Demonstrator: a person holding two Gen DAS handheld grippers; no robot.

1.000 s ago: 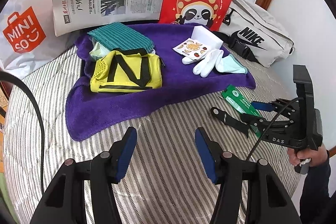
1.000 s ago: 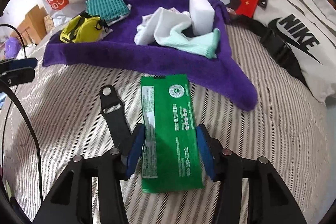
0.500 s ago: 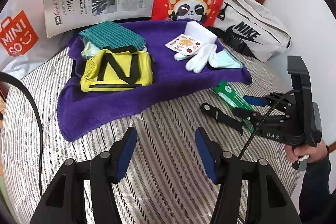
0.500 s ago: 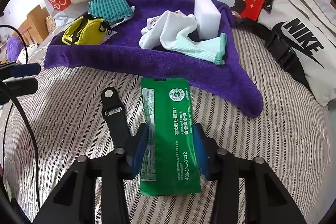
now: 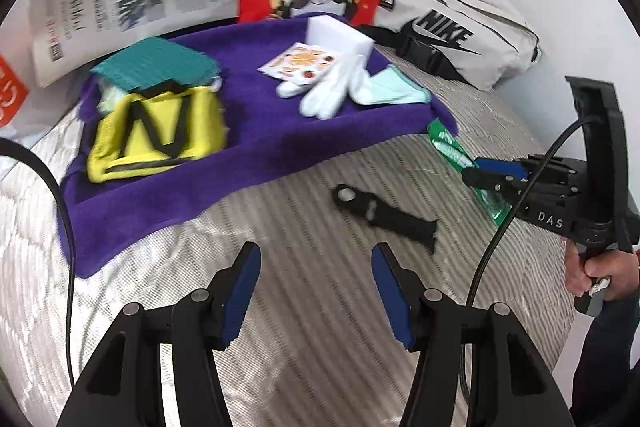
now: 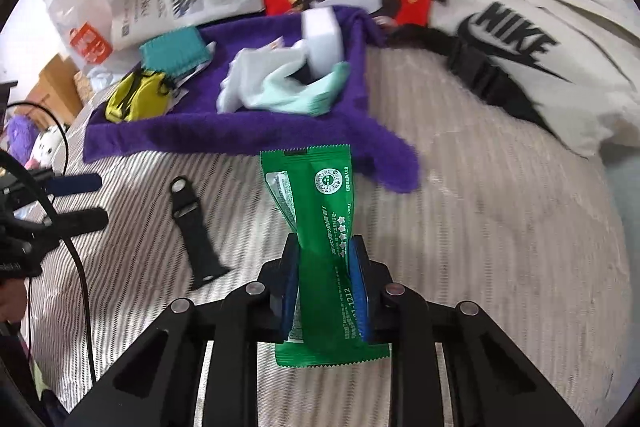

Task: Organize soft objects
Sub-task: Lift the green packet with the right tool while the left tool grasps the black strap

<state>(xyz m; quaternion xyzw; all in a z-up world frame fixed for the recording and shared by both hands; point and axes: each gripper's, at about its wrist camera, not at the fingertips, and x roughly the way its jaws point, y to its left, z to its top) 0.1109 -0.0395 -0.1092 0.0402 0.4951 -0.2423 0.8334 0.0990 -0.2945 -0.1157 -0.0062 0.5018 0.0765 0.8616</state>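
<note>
Striped bedding [image 5: 320,307] carried a purple towel [image 5: 256,155], Nike bag [image 6: 520,39] and Miniso bag [image 6: 86,41]; right gripper [image 6: 326,287] fingers were closing, pinching the green packet [image 6: 324,227] above the bed, left gripper [image 5: 316,291] spread, empty.

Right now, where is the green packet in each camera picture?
Left wrist view: the green packet lies far right, just past the purple towel's corner, its near end caught in the right tool.
Right wrist view: the packet is in the middle, squeezed between the closing pads.
Shared landmark: the black strap on the striped cover.
</note>
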